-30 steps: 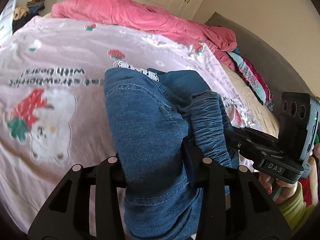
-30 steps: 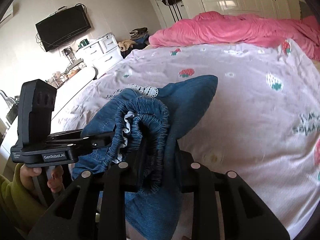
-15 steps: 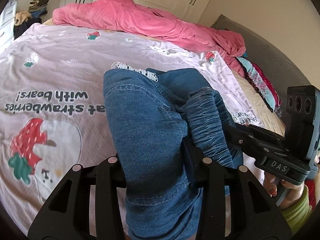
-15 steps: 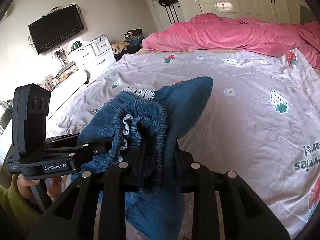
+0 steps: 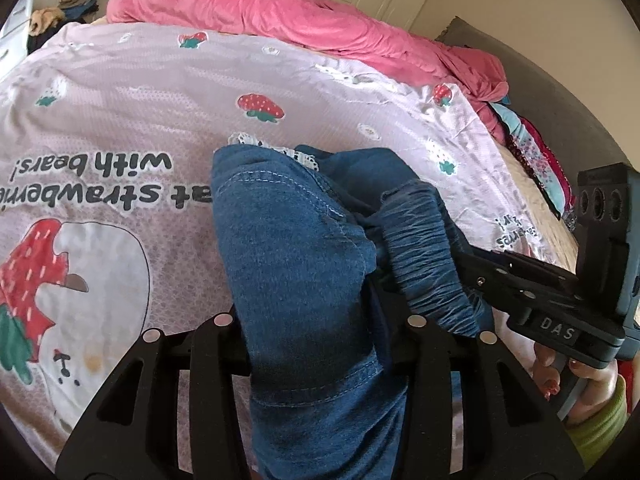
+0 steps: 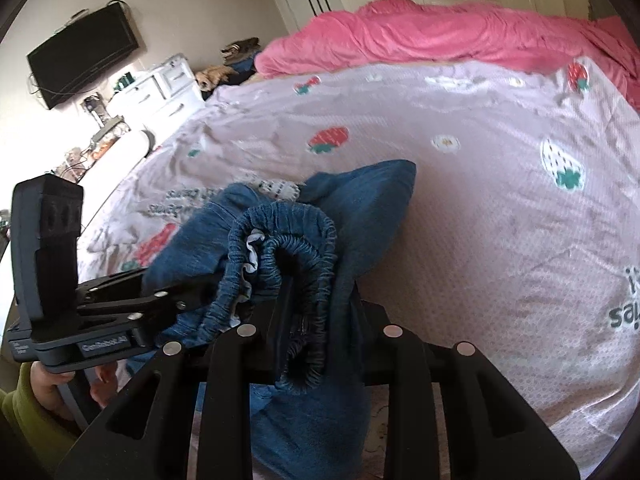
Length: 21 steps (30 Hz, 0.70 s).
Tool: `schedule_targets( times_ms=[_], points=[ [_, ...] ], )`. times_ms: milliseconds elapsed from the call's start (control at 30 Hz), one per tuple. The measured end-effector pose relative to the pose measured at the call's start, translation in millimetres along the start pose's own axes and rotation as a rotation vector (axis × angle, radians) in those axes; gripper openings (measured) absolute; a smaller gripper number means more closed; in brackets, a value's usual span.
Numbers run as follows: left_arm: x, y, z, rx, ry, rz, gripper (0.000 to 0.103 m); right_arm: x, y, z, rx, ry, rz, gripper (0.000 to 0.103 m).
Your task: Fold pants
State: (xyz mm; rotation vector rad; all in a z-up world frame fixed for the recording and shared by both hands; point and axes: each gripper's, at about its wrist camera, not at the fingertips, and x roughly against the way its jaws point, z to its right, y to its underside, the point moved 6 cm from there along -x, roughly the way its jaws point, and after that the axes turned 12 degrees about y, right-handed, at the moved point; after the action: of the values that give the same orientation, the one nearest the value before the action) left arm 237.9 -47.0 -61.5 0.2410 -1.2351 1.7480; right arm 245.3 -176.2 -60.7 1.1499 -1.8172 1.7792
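Blue denim pants [image 5: 296, 280] with an elastic waistband and white lace trim hang bunched over a pink strawberry-print bedsheet [image 5: 120, 120]. My left gripper [image 5: 316, 320] is shut on the denim fabric, which drapes over its fingers. My right gripper [image 6: 316, 320] is shut on the gathered waistband [image 6: 304, 240] of the pants [image 6: 360, 208]. Each gripper shows in the other's view, the right one [image 5: 472, 268] clamped on the waistband, the left one [image 6: 188, 296] clamped on the denim. Both hold the pants close together above the bed.
A pink duvet [image 5: 280, 16] lies heaped along the far side of the bed. Folded colourful clothes [image 5: 536, 160] sit by a grey headboard at the right. A wall TV [image 6: 84, 52] and white drawers [image 6: 160, 88] stand beyond the bed's left side.
Both grippers, still clamped on the pants, have moved forward over the sheet; the strawberry bear print has shifted left and down in the left view.
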Motion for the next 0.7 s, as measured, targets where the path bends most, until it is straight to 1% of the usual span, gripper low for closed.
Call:
schedule_targets(
  times_ms=[100, 200, 267, 467, 533, 700],
  points=[
    [-3, 3, -5, 0.007, -0.007, -0.012, 0.039, -8, 6, 5, -0.014, 0.020, -0.034, 0.027],
    [-5, 6, -8, 0.020, -0.011, -0.016, 0.045, -13, 12, 9, -0.014, 0.053, -0.058, 0.032],
    [-7, 9, -10, 0.027, -0.015, -0.023, 0.049, -16, 14, 12, -0.009, 0.084, -0.063, 0.041],
    [-10, 13, -13, 0.028, -0.029, -0.027, 0.054, -23, 20, 18, 0.006, 0.149, -0.074, 0.054],
    [-8, 13, -12, 0.024, -0.038, -0.024, 0.057, -24, 19, 18, 0.007, 0.160, -0.070, 0.057],
    [-6, 14, -11, 0.014, -0.043, -0.020, 0.059, -22, 20, 21, 0.000, 0.160, -0.058, 0.059]
  ],
)
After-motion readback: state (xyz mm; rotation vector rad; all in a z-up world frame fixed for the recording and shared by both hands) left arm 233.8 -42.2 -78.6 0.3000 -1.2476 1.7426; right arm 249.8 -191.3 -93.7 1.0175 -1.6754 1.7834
